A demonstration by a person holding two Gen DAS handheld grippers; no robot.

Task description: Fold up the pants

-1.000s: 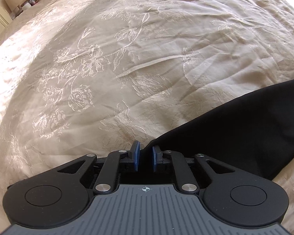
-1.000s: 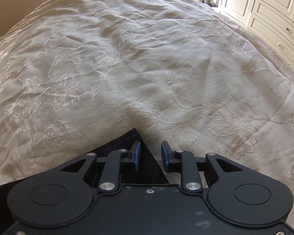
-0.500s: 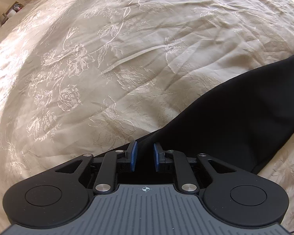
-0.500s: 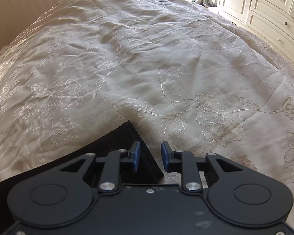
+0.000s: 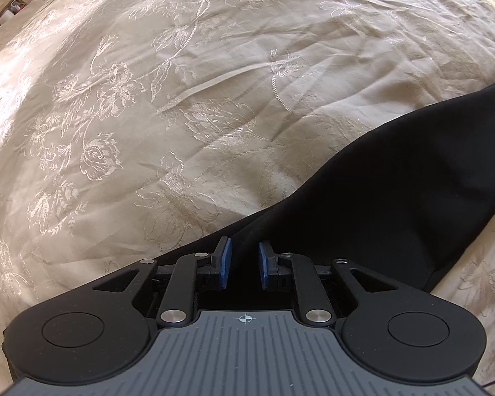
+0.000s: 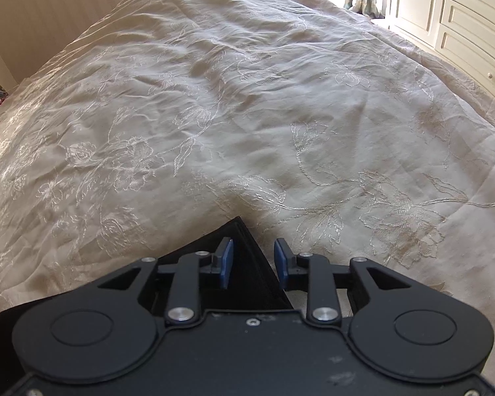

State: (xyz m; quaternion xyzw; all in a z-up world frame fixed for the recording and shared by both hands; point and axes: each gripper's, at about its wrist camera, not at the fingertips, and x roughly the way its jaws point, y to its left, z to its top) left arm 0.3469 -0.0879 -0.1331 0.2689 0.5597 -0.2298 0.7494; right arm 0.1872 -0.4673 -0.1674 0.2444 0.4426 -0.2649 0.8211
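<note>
pants (image 5: 396, 181): black, flat on bed (image 5: 181, 99)
left hand-held gripper (image 5: 244, 265): narrow gap, fabric between pads, grip unclear
right hand-held gripper (image 6: 253, 265): opening, pants corner (image 6: 244, 257) between pads, untouched

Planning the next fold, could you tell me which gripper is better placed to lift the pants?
Probably left: the left gripper grips the black pants, while the right gripper has its jaws opening around a corner.
</note>
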